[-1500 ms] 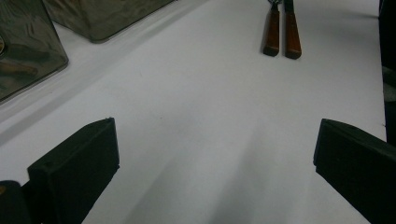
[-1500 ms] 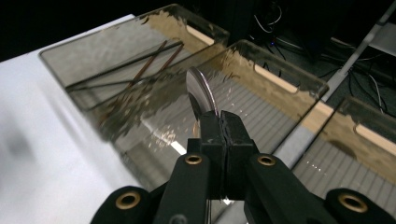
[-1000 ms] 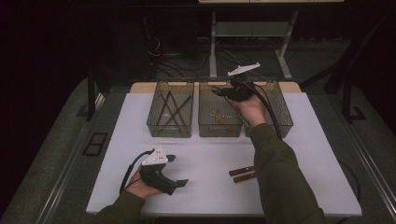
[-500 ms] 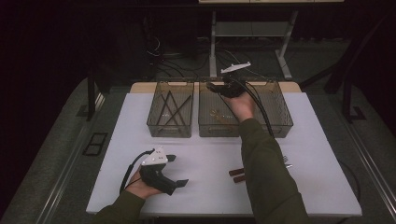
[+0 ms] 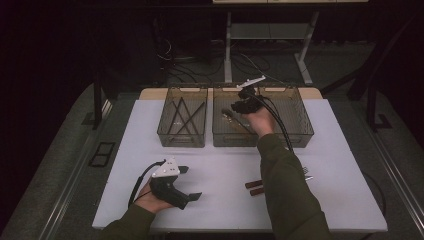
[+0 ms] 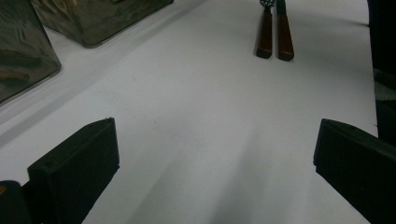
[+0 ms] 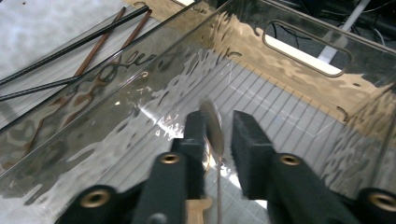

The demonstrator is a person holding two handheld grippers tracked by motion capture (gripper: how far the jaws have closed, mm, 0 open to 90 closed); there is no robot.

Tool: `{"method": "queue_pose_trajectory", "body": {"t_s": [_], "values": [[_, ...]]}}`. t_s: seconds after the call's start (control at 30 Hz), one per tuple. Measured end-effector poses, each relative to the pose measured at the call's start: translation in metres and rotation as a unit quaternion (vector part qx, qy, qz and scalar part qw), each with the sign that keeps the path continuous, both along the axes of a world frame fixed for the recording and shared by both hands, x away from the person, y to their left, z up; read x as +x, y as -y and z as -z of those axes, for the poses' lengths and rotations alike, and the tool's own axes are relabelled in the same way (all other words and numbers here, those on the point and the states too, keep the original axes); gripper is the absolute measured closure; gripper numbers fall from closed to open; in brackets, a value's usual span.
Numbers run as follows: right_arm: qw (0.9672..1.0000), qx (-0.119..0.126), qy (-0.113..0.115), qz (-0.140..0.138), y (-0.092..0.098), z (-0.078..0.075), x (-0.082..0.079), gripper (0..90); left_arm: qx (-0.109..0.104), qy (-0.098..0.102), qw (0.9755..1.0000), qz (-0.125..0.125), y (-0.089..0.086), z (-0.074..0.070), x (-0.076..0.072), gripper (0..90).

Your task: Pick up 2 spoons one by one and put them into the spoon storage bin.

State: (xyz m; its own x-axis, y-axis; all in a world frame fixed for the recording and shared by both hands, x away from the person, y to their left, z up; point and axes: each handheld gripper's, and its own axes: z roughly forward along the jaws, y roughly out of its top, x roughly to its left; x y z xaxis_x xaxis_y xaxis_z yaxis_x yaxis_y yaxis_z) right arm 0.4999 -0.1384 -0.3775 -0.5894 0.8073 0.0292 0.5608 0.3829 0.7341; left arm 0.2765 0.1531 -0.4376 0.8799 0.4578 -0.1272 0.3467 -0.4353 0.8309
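The spoon (image 7: 213, 128) stands with its bowl between the jaws of my right tongs (image 7: 218, 135), down inside the middle clear bin (image 5: 225, 135) at the far edge of the bench (image 5: 220, 165); its wooden handle runs back under the left jaw. The jaws have just been opening, so they stand at a narrow gap: the bowl lies against the left pad, and the right pad is off it with a slit of air showing. In the high view my right tongs (image 5: 245, 102) hang over that bin's right part. The bin to its left (image 5: 182, 122) holds thin dark chopsticks (image 5: 180, 115), and a third bin (image 5: 297, 117) sits to the right. Nearer the front edge, right of centre, two brown-handled pieces of cutlery (image 6: 273, 35) lie side by side, partly behind my right sleeve (image 5: 285, 185) in the high view. My left tongs (image 5: 187, 182) rest near the front left corner, jaws spread wide with nothing but bare bench between them.
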Motion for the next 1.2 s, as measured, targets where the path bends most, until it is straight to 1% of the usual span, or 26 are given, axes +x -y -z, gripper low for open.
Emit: {"method": "queue_pose_trajectory", "body": {"t_s": [0.07,0.13,0.2,0.3,0.37,0.5,0.6,0.63,0.67,0.73,0.8,0.83,1.0,1.1,1.2], "values": [[0.9999,0.01,-0.004,-0.004,0.002,-0.002,-0.002,67.4,-0.001,-0.003,1.0,-0.001,0.0,0.0,0.0,0.0],[0.9999,0.011,0.001,-0.005,0.006,-0.004,-0.005,62.6,-0.001,-0.002,1.0,-0.001,0.0,0.0,0.0,0.0],[0.9998,0.019,-0.003,-0.006,0.009,-0.006,-0.008,59.0,-0.001,-0.002,1.0,-0.001,0.0,0.0,0.0,0.0],[0.9997,0.02,-0.005,-0.009,0.014,-0.008,-0.014,52.8,-0.001,-0.004,1.0,-0.002,0.0,0.0,-0.001,0.0],[0.9996,0.024,-0.007,-0.014,0.018,-0.009,-0.02,49.7,-0.003,-0.003,1.0,-0.003,0.0,0.0,0.0,0.0],[0.9993,0.027,-0.004,-0.026,0.025,-0.014,-0.031,44.6,0.001,-0.001,1.0,-0.002,0.0,0.0,0.0,0.0],[0.9988,0.034,-0.001,-0.036,0.031,-0.018,-0.041,41.2,-0.001,-0.003,1.0,-0.003,0.0,0.001,0.0,0.0],[0.9986,0.033,0.002,-0.042,0.033,-0.018,-0.044,40.0,-0.002,-0.004,1.0,-0.003,0.0,0.001,0.0,0.0],[0.9986,0.034,-0.004,-0.04,0.034,-0.02,-0.049,38.8,-0.005,-0.008,0.9999,-0.007,0.001,0.001,-0.001,0.0],[0.9984,0.032,-0.001,-0.046,0.038,-0.021,-0.058,37.8,-0.005,-0.007,0.9999,-0.006,0.001,0.001,-0.001,0.0],[0.9981,0.031,0.008,-0.053,0.043,-0.022,-0.065,37.6,-0.005,-0.007,0.9999,-0.006,0.001,0.001,-0.001,0.0],[0.9979,0.034,0.007,-0.054,0.046,-0.023,-0.069,37.4,-0.005,-0.007,0.9999,-0.006,0.001,0.001,-0.001,0.0],[0.9972,0.039,0.019,-0.062,0.06,-0.028,-0.086,37.1,0.0,-0.007,1.0,-0.007,0.001,0.001,-0.001,0.0],[0.9966,0.049,0.022,-0.062,0.068,-0.028,-0.098,37.2,0.0,-0.007,1.0,-0.006,0.001,0.001,0.0,0.0],[0.9964,0.047,0.024,-0.067,0.075,-0.026,-0.109,37.2,0.005,-0.007,1.0,-0.003,0.001,0.001,0.0,0.0]]}}
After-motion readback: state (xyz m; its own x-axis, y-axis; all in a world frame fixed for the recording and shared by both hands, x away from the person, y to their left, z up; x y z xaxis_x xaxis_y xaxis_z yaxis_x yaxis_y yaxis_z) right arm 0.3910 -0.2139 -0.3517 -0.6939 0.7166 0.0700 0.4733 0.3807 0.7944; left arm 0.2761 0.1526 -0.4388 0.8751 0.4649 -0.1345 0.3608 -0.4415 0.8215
